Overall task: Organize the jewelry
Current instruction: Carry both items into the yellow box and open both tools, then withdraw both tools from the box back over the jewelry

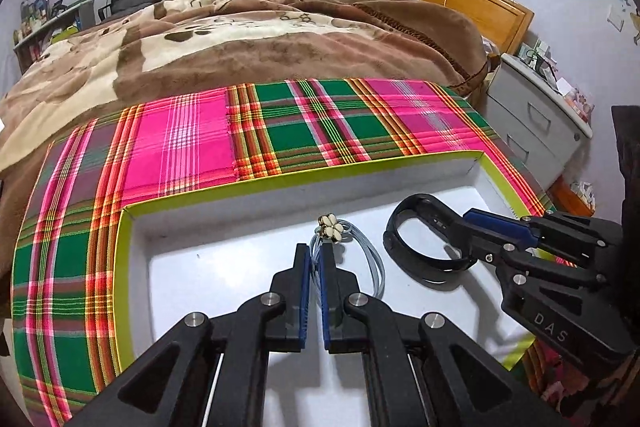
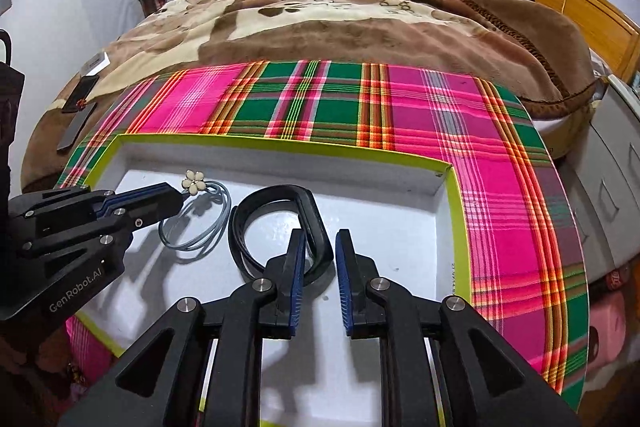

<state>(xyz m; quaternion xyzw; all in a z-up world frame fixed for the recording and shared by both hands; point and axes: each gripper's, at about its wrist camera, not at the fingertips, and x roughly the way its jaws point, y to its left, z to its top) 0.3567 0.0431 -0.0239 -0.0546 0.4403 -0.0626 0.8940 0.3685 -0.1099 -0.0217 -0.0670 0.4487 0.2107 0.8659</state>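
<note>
A shallow white box with a yellow-green rim (image 1: 280,183) (image 2: 280,141) lies on a plaid cloth. On its floor are a grey hair tie (image 1: 378,267) (image 2: 224,223) with a cream flower charm (image 1: 331,227) (image 2: 194,181) and a black band (image 1: 404,211) (image 2: 276,193). My left gripper (image 1: 315,247) (image 2: 180,193) has its jaws a narrow slit apart. The tie's cord runs through that slit, and the flower stands just past the tips. My right gripper (image 2: 320,233) (image 1: 460,227) is open and straddles the band's near side, with a clear gap at the right pad.
The pink and green plaid cloth (image 1: 180,147) (image 2: 500,147) covers a board on a bed with a brown blanket (image 1: 240,39). A grey drawer cabinet (image 1: 532,123) stands to the right. A dark phone (image 2: 80,95) lies on the blanket at the left.
</note>
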